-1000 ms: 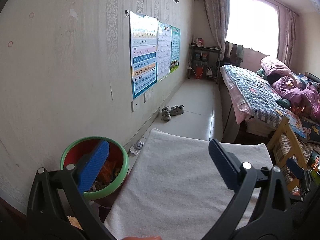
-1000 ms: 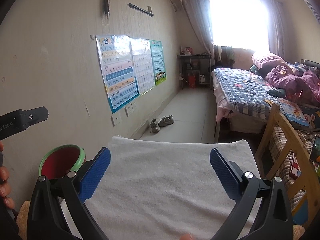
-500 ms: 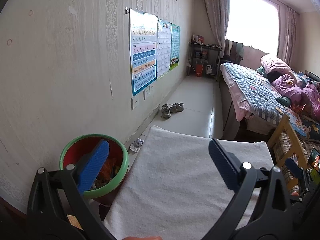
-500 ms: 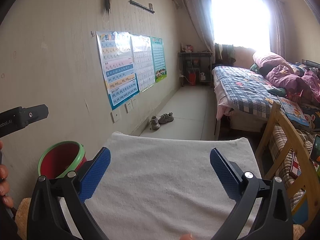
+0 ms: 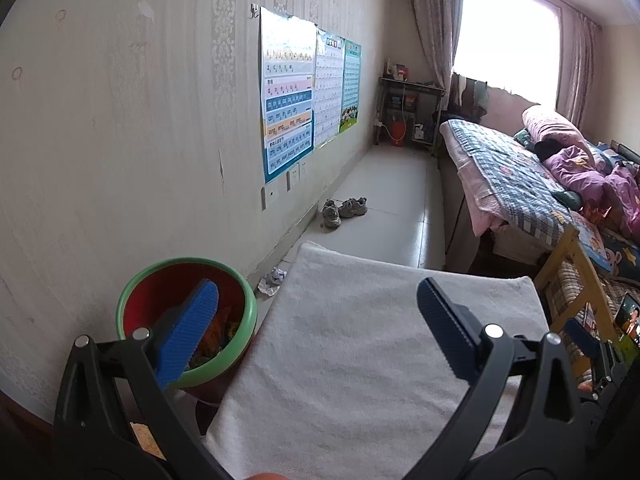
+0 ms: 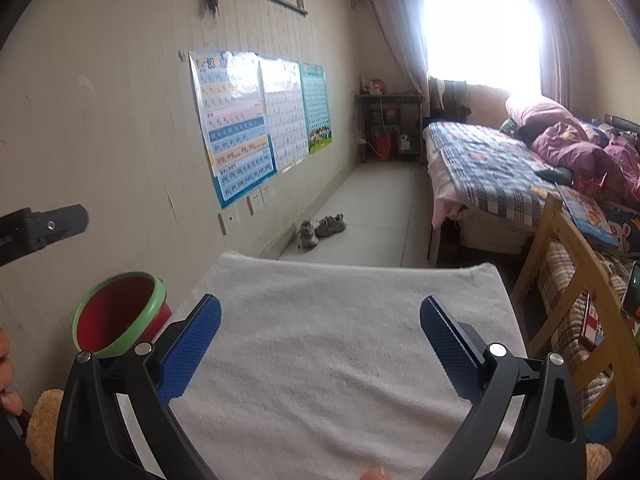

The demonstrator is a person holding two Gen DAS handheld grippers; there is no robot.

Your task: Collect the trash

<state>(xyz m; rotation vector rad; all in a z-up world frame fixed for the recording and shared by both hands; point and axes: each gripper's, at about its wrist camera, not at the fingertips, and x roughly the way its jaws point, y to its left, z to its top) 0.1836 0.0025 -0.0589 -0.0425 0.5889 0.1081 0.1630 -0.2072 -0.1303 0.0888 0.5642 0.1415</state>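
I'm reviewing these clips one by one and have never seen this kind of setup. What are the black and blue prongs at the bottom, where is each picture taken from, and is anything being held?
There is no robot here. A person holds a two-finger gripper in each hand, and each has a fisheye camera looking forward along its fingers, so the blue-padded prongs are the gripper's own fingers.

One picture is from the left gripper, the other from the right gripper. Both have their jaws wide apart and hold nothing.

Below them lies a white towel. To its left stands a red bin with a green rim, with some orange trash inside. A crumpled wrapper lies on the floor by the wall, beyond the bin.
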